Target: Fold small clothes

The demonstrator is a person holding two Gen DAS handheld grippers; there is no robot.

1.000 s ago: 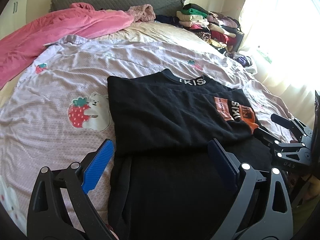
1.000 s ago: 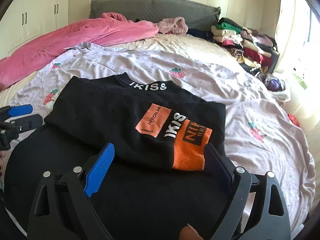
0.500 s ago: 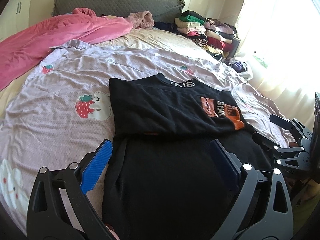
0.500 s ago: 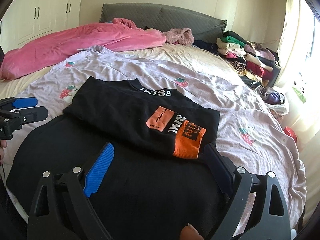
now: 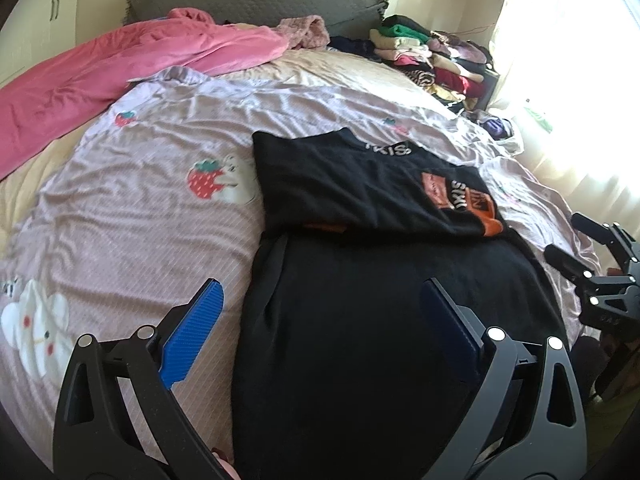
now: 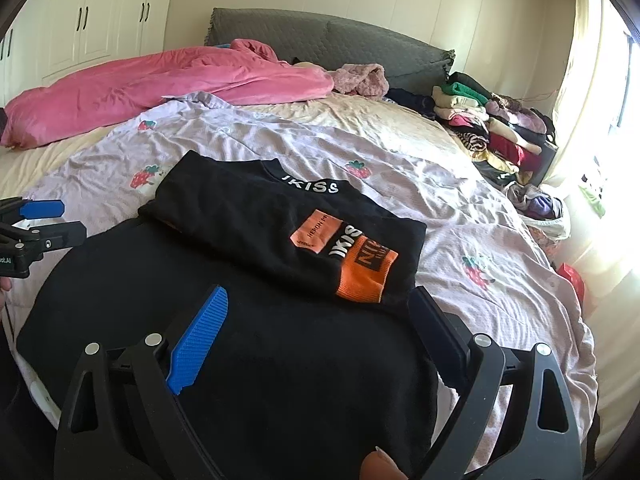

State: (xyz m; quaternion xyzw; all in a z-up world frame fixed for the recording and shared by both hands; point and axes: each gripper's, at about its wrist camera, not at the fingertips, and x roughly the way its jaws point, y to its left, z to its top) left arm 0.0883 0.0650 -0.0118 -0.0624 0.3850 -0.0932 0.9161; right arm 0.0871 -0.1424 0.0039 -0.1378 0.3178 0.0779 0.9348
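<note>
**Black top half folded, both tools clear of the cloth**

Both grippers have drawn back from the garment over the last second, so that more of the bed and the near, unfolded part of the cloth fills each view than before. The left gripper [image 5: 320, 320] stands with its jaws wide apart and nothing between them, hovering over the near left edge of the black top [image 5: 380, 280]. The right gripper [image 6: 320, 320] is likewise spread wide and empty, above the near right part of the same black top [image 6: 260, 320].

The top lies on the lilac strawberry-print sheet [image 5: 140, 220], near the foot of the bed. Its upper part, with the lettered collar [image 6: 310, 186] and the orange patch [image 6: 366, 270], already lies doubled over the lower part, which spreads flat towards the cameras. So one fold looks done; judging from the wide lower panel, at least one more fold seems left before the top is compact.

A stack of folded clothes [image 6: 492, 128] sits at the far right of the bed, well apart from the top, and a pink blanket [image 6: 160, 84] lies by the headboard.
</note>
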